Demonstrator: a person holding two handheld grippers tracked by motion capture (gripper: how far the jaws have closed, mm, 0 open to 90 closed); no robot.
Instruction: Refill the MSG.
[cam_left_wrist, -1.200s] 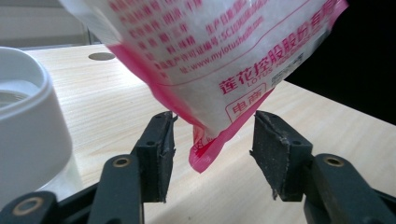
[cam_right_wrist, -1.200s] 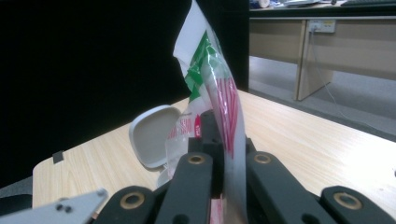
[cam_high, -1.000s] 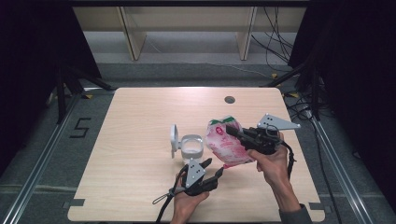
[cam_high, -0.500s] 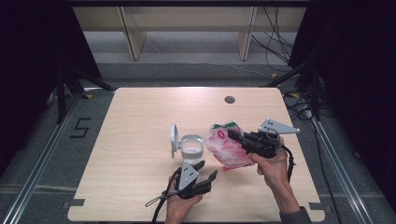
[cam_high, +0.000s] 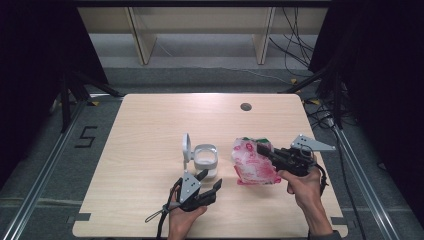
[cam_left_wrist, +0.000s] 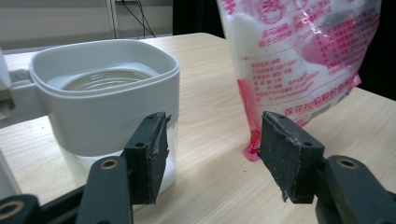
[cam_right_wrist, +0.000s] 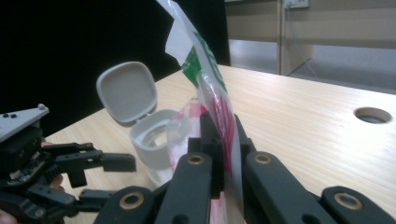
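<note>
Wooden desk (cam_high: 150, 150): white jar (cam_high: 205, 159), lid up, at centre. Right gripper (cam_high: 264, 149) fingers clamp the pink bag (cam_high: 252, 164) standing beside it; left gripper (cam_high: 210, 181) fingers spread, empty, near the jar.

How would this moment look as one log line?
right gripper: shut on bag | left gripper: open, near jar | lid: open

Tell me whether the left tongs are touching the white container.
Apart. In the left gripper view the open left tongs sit in front of the white container; bare table shows between the jaws, and neither pad presses its wall.
</note>
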